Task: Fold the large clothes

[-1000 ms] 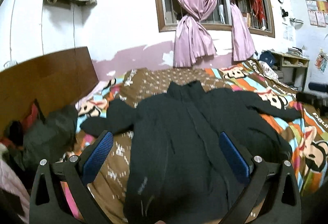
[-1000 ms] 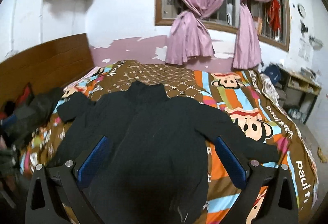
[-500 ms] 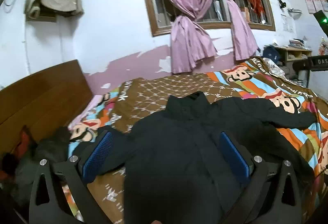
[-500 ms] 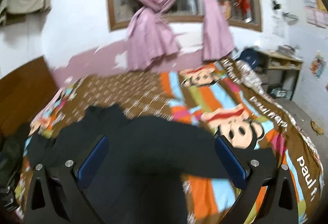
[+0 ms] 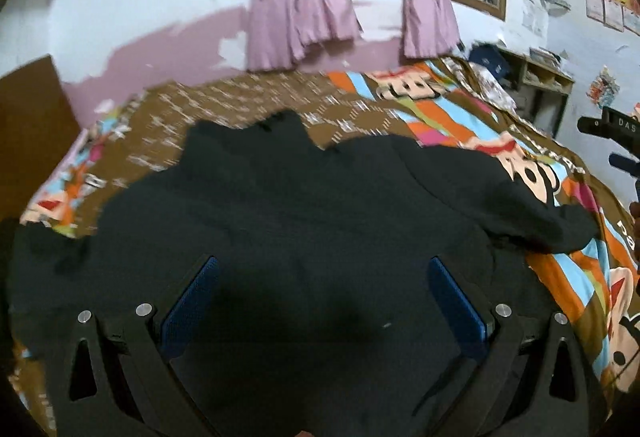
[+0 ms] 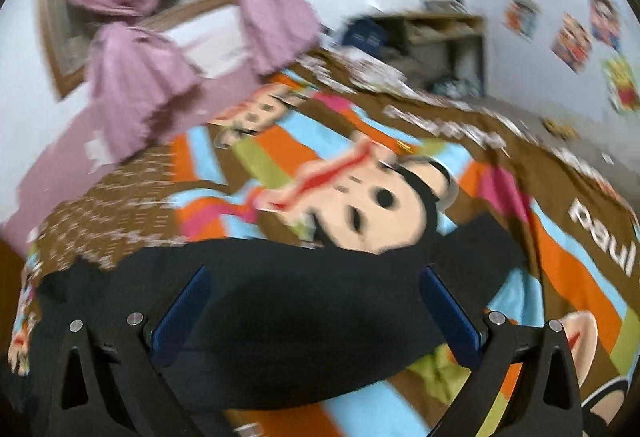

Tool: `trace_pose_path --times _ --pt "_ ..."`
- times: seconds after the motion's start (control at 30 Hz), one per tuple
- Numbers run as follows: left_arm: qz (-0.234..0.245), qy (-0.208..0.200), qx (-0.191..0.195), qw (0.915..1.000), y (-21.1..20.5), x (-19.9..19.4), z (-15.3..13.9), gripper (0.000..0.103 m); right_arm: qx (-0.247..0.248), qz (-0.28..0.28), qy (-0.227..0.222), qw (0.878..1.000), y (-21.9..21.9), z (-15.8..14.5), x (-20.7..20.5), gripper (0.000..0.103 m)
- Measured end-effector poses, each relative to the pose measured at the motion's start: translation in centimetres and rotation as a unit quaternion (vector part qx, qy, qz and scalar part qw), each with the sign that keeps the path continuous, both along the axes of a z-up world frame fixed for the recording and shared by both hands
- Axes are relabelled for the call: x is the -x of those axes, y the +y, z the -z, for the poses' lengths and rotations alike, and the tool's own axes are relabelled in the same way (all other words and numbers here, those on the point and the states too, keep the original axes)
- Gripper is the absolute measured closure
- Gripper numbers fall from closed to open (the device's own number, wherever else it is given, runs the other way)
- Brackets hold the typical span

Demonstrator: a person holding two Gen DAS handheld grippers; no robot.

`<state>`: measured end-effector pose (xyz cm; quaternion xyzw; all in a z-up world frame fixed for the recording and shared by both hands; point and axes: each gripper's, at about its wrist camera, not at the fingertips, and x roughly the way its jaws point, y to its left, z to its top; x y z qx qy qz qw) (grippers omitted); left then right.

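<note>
Swung right over jacket (image 6: 280, 317) sleeve; both tongs (image 5: 320, 301) (image 6: 316, 309) agape, empty. Risks snagging bedspread (image 6: 560, 257) along with sleeve.

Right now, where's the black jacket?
The black jacket lies spread flat on the cartoon bedspread, filling the middle of the left wrist view, collar toward the pink curtains.

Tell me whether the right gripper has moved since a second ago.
Yes. The right gripper has swung right: the pink curtains slid from view centre to the left, and it now points over the black jacket sleeve, jaws open.
</note>
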<state>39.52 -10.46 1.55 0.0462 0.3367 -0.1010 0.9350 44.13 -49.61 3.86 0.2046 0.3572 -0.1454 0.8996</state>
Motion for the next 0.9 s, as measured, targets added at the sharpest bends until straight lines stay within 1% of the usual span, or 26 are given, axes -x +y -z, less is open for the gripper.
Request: trace_pose_path --times 0.07,0.13,0.2,0.3,0.33,0.37,0.4,0.43,0.5,0.53,0.57,0.6,0.63,0.67,0.7,0.73,0.8,0.9 --pt "0.011 0.009 0.0 0.9999 -1.3 -1.5 1.2 0.002 -0.025 0.036 0.033 0.999 -2.5 2.7 0.3 0.0" --pt "0.017 0.015 -0.003 0.9997 -2.4 -2.8 2.4 0.002 -0.052 0.08 0.063 0.993 -5.1 4.9 0.9 0.0" --pt "0.018 0.021 -0.003 0.9996 -3.2 -3.6 3.3 0.002 -0.087 0.124 0.096 0.984 -8.0 7.4 1.8 0.0" --pt "0.024 0.031 0.007 0.9992 -4.2 -4.9 4.6 0.002 -0.117 0.157 0.122 0.973 -10.1 10.0 2.8 0.0" --pt "0.025 0.034 0.008 0.9991 -4.5 -5.2 4.9 0.002 -0.137 0.16 0.121 0.97 -10.6 10.8 3.1 0.0" --pt "0.025 0.037 0.005 0.999 -4.8 -5.5 5.4 0.002 -0.173 0.157 0.112 0.966 -11.0 11.7 3.3 0.0" --pt "0.025 0.04 0.003 0.9989 -5.1 -5.7 5.8 0.002 -0.211 0.155 0.103 0.959 -11.2 12.7 3.3 0.0" --pt "0.025 0.045 -0.001 0.9987 -5.3 -5.9 6.4 0.002 -0.237 0.158 0.097 0.954 -11.4 13.4 3.3 0.0" --pt "0.025 0.058 -0.007 0.998 -5.5 -6.1 7.4 0.002 -0.301 0.158 0.064 0.938 -11.6 14.9 3.5 0.0" --pt "0.025 0.067 -0.009 0.9974 -5.5 -6.3 7.9 0.002 -0.324 0.155 0.05 0.932 -11.7 15.5 3.7 0.0" --pt "0.03 0.081 -0.009 0.9962 -5.6 -6.6 8.6 0.002 -0.336 0.157 0.044 0.928 -11.8 16.0 3.7 0.0" --pt "0.035 0.097 -0.006 0.9946 -5.5 -6.9 9.3 0.002 -0.345 0.163 0.039 0.924 -11.7 16.5 3.9 0.0" --pt "0.036 0.104 0.002 0.9939 -5.2 -7.1 9.6 0.002 -0.346 0.168 0.039 0.922 -11.8 16.8 4.0 0.001" --pt "0.035 0.106 0.012 0.9936 -4.9 -7.2 9.7 0.002 -0.343 0.173 0.041 0.922 -11.8 17.0 3.9 0.011" --pt "0.033 0.107 0.02 0.9935 -4.6 -7.3 9.8 0.002 -0.337 0.175 0.043 0.924 -11.7 16.9 3.9 0.032" --pt "0.032 0.108 0.024 0.9933 -4.4 -7.3 10.0 0.002 -0.335 0.173 0.04 0.925 -11.8 16.8 4.0 0.044" --pt "0.033 0.108 0.032 0.993 -4.0 -7.0 10.2 0.002 -0.333 0.171 0.023 0.927 -11.8 16.1 4.1 0.077" --pt "0.034 0.114 0.048 0.9918 -3.6 -7.2 10.7 0.001 -0.297 0.168 0.009 0.94 -11.1 13.9 3.7 0.089"
